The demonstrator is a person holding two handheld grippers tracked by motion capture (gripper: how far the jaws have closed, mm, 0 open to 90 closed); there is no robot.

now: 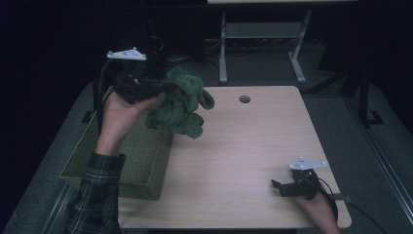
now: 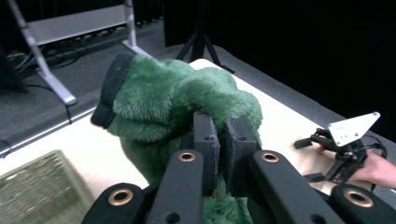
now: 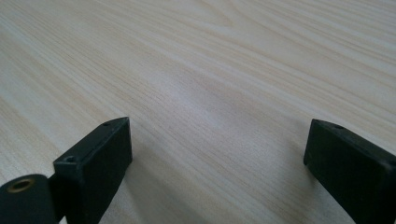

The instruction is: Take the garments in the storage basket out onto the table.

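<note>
1. Above the left edge of the table (image 1: 253,146), the left gripper (image 1: 163,88) holds a green plush toy (image 1: 181,103) in the air, its jaws squeezed nearly together on a fold of the fur.
2. In the left gripper view, the two black pads (image 2: 205,135) pinch the toy (image 2: 163,100) from both sides, with only a thin strip of green between them; a dark patch shows at the toy's top left.
3. The toy hangs just beyond the far corner of a woven green basket (image 1: 146,156), which sits on the table's left side; part of the toy dangles over bare wood, clear of the surface.
4. The person's left hand (image 1: 119,114) grips the tool from below, and a plaid sleeve (image 1: 97,195) runs down over the basket.
5. Near the table's front right corner, the right gripper (image 1: 282,187) lies low by the wood, well apart from the toy.
6. In the right gripper view, its jaws stand wide apart with nothing between them, just above the pale wood grain (image 3: 210,84).
7. A round hole (image 1: 244,99) sits in the tabletop near the far edge.
</note>
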